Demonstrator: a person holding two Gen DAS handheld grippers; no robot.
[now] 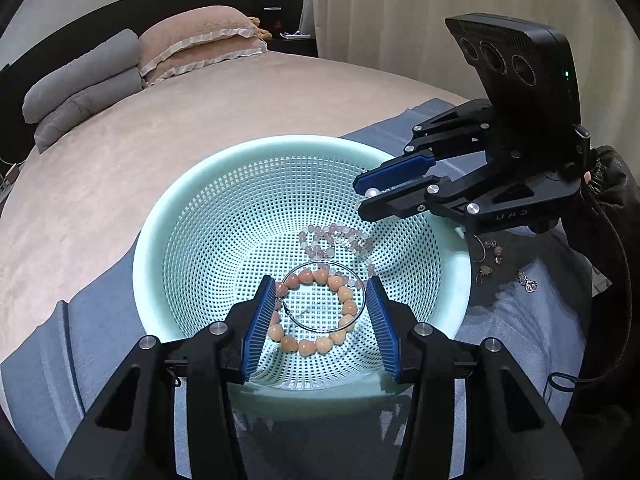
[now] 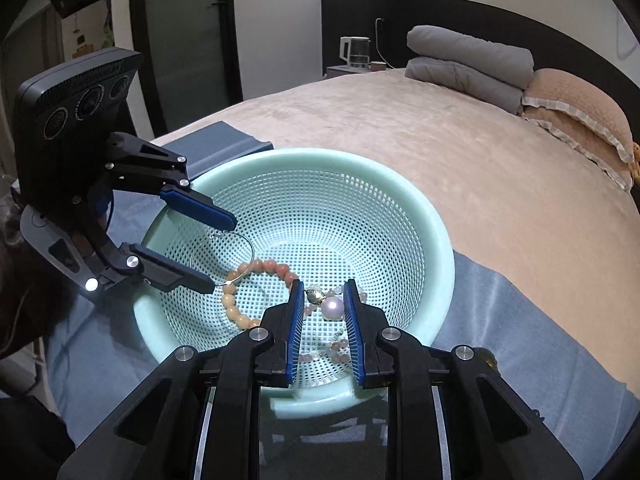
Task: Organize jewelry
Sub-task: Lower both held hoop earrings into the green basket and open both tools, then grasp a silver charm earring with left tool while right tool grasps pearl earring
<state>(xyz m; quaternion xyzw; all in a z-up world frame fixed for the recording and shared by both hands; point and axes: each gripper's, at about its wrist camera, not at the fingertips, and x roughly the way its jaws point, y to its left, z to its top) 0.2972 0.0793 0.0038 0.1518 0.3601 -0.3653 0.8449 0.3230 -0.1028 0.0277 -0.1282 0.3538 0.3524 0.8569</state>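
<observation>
A mint green perforated basket [image 1: 168,216] [image 2: 436,240] stands on a blue cloth on the bed. In it lie an orange bead bracelet [image 1: 344,300] [image 2: 240,312], a thin silver hoop [image 1: 298,322] [image 2: 200,246] and a pale pink bead bracelet [image 1: 320,240] [image 2: 338,346]. My left gripper [image 1: 322,284] [image 2: 222,252] is open above the orange bracelet and hoop. My right gripper [image 1: 364,196] [image 2: 322,284] is over the basket's right side, shut on a white pearl piece [image 1: 371,192] [image 2: 333,307] with a small gold bead [image 2: 314,295] attached.
Several small earrings and charms [image 1: 496,258] lie on the blue cloth [image 1: 60,344] right of the basket. The beige bed [image 1: 160,128] stretches behind, with grey and pink pillows [image 1: 192,44] at the headboard. A kettle [image 2: 354,52] stands on a nightstand.
</observation>
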